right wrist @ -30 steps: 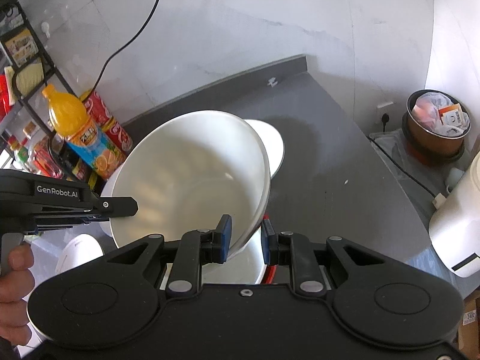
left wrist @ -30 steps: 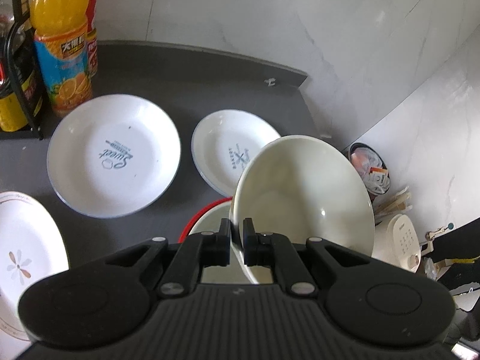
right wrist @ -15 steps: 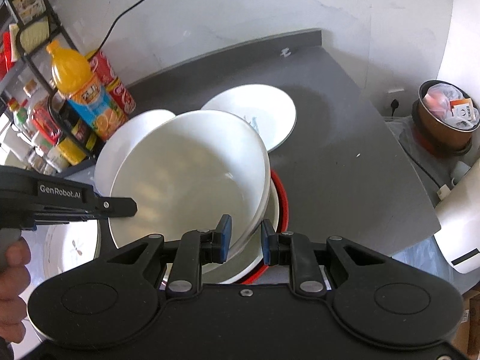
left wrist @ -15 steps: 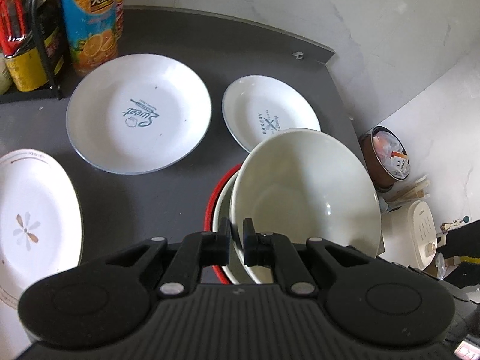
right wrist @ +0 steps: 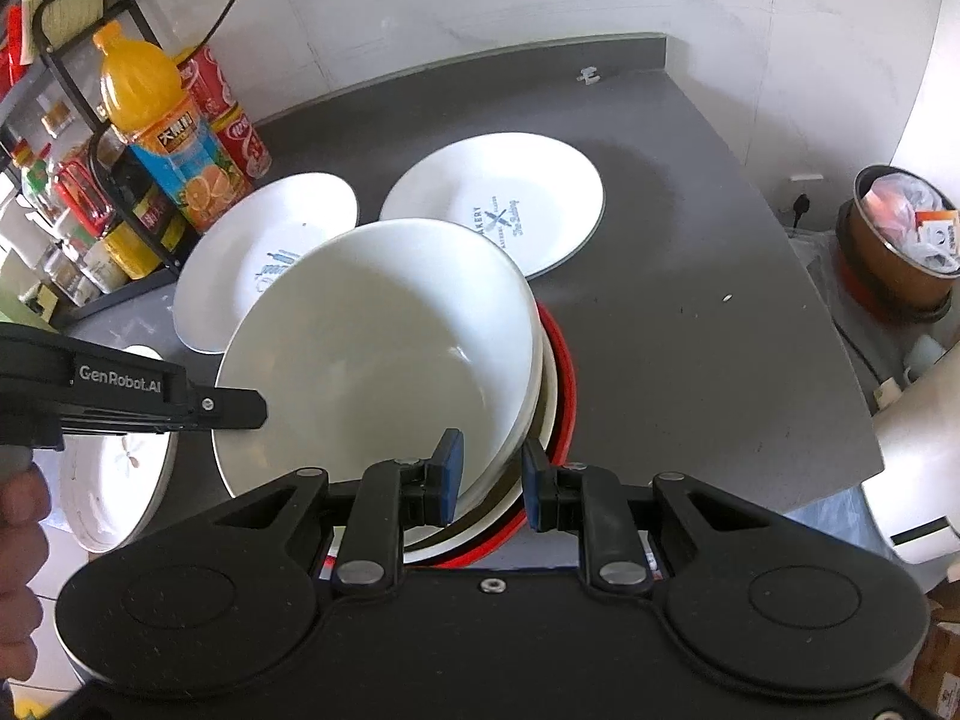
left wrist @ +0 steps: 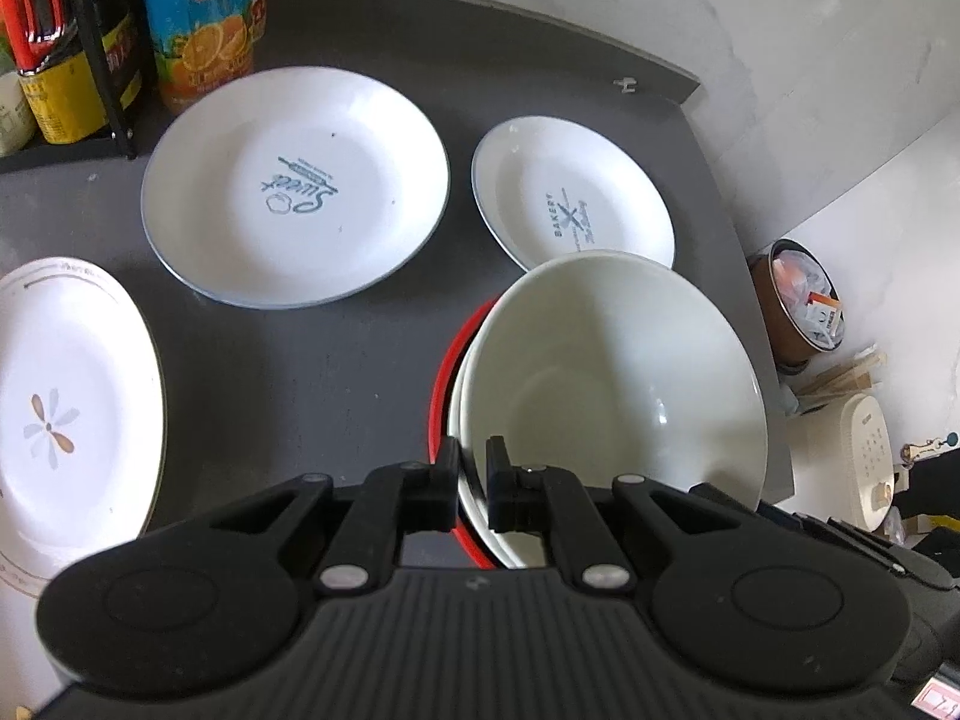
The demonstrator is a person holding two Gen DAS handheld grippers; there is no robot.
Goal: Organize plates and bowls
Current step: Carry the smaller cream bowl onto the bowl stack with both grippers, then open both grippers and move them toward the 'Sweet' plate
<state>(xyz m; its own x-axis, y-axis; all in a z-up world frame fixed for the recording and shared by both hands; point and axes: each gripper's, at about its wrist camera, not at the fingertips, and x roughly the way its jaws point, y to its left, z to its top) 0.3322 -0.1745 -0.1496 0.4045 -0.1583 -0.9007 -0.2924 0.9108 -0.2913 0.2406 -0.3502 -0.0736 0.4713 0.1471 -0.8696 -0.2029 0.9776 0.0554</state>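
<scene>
The white bowl [left wrist: 612,384] is held by its near rim in the left gripper [left wrist: 474,480], whose fingers are pinched closed on it. It is tilted, its mouth facing up and slightly toward the camera, and is nested partly into a second white bowl [right wrist: 543,408] that sits in the red-rimmed dish [right wrist: 564,384]. The right gripper [right wrist: 489,480] is held just beside the same rim, straddling it with its fingers parted, touching nothing. Beyond the red-rimmed dish two printed plates [left wrist: 294,186] [left wrist: 570,192] lie flat, and a flowered plate [left wrist: 66,402] lies to its left; all are empty.

At the back left of your bench [right wrist: 690,276] stands an orange juice bottle [right wrist: 162,138] beside red cans [right wrist: 231,114] and a black wire rack [left wrist: 102,54] of bottles. Past the right edge you see a full bin [right wrist: 906,240].
</scene>
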